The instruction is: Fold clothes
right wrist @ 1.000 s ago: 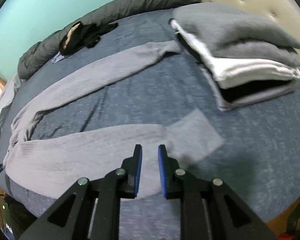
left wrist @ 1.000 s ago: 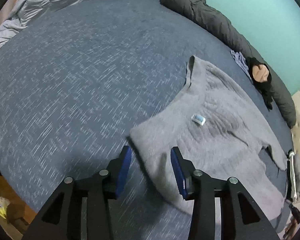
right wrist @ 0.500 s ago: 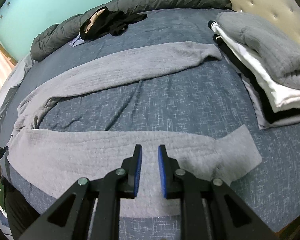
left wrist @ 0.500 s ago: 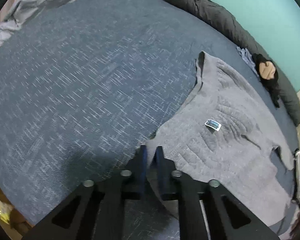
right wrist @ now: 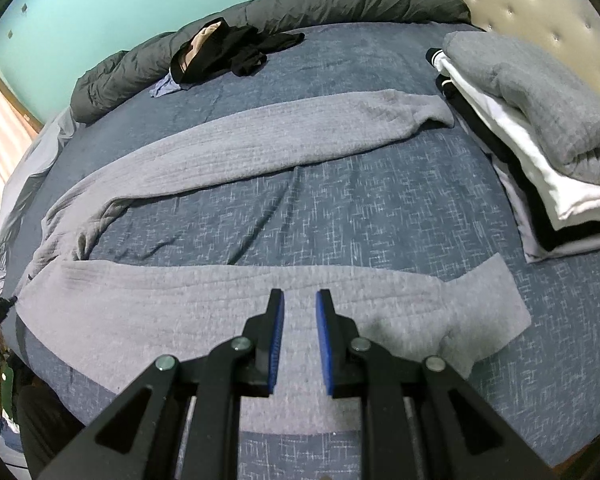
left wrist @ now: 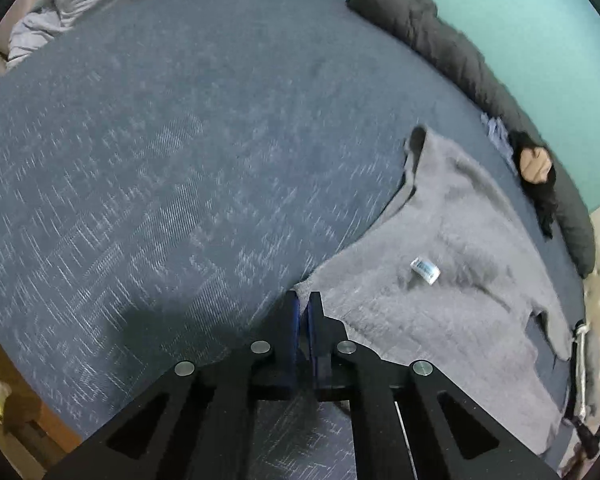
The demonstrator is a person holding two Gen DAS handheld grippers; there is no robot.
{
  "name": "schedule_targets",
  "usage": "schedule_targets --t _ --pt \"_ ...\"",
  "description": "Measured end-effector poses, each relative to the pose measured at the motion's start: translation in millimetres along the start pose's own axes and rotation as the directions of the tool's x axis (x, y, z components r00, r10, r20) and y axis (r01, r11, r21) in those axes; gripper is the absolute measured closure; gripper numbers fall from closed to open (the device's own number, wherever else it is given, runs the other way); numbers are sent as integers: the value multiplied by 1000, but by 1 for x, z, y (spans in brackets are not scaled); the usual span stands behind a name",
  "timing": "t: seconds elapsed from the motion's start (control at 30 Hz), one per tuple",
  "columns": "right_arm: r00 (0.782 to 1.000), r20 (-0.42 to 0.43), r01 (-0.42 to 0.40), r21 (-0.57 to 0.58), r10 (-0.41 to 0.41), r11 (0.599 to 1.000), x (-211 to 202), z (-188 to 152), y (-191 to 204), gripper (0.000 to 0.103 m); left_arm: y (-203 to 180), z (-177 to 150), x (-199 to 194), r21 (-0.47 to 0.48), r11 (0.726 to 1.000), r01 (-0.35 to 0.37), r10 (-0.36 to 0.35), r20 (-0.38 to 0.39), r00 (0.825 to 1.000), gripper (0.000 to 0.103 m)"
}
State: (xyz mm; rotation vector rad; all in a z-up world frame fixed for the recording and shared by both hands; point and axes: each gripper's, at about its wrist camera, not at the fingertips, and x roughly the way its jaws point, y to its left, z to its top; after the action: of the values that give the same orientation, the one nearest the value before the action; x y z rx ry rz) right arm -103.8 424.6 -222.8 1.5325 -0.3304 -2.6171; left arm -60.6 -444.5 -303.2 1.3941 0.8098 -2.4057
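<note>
Grey knit trousers (right wrist: 236, 160) lie spread flat on the blue bedspread (left wrist: 180, 160), waist end toward the left gripper, two legs running out toward the stack of folded clothes (right wrist: 540, 128) by the headboard. The legs are apart, with bare bedspread between them. A white label (left wrist: 425, 271) shows face-up near the waist.

Step in hand, as a judgement: gripping for a lengthwise fold, near leg over far leg. One end is held, the other is not.

Left gripper (left wrist: 303, 308): blue pads pressed together, with the near waist corner of the trousers meeting the tips. It looks pinched, though the cloth between the pads is hard to see.

Right gripper (right wrist: 299, 312): jaws a narrow gap apart, holding nothing, hovering over the near leg partway along it (whether the tips touch the fabric can't be told).

Next move probably calls for the right gripper to drop, close on the near leg's edge, then both lift together and carry that edge across to the far leg. Loose knit will sag between the two grip points.

Outward: a dark rolled duvet (right wrist: 300, 4) along the teal wall, and black garments (right wrist: 228, 52) heaped against it.
</note>
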Motion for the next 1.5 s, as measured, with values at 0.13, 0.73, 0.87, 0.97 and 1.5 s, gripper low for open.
schedule_targets --t 0.13,0.73,0.87,0.97,1.5 --pt "1000 3 -20 -13 20 1000 4 6 16 87 -11 8 -8 24 998 -51 51 15 999 86" --pt "959 1 -282 -89 283 955 118 20 188 59 -147 89 37 296 955 14 -19 14 1000 58" --pt "959 -8 -283 -63 283 957 138 9 192 58 -160 107 67 300 954 3 1 -11 1000 56" --pt "961 5 -275 -57 276 960 146 3 189 58 -163 122 85 282 959 -3 5 -7 1000 56" --pt "963 49 -262 -74 266 962 155 7 186 56 -168 152 133 214 976 35 -36 2 999 82"
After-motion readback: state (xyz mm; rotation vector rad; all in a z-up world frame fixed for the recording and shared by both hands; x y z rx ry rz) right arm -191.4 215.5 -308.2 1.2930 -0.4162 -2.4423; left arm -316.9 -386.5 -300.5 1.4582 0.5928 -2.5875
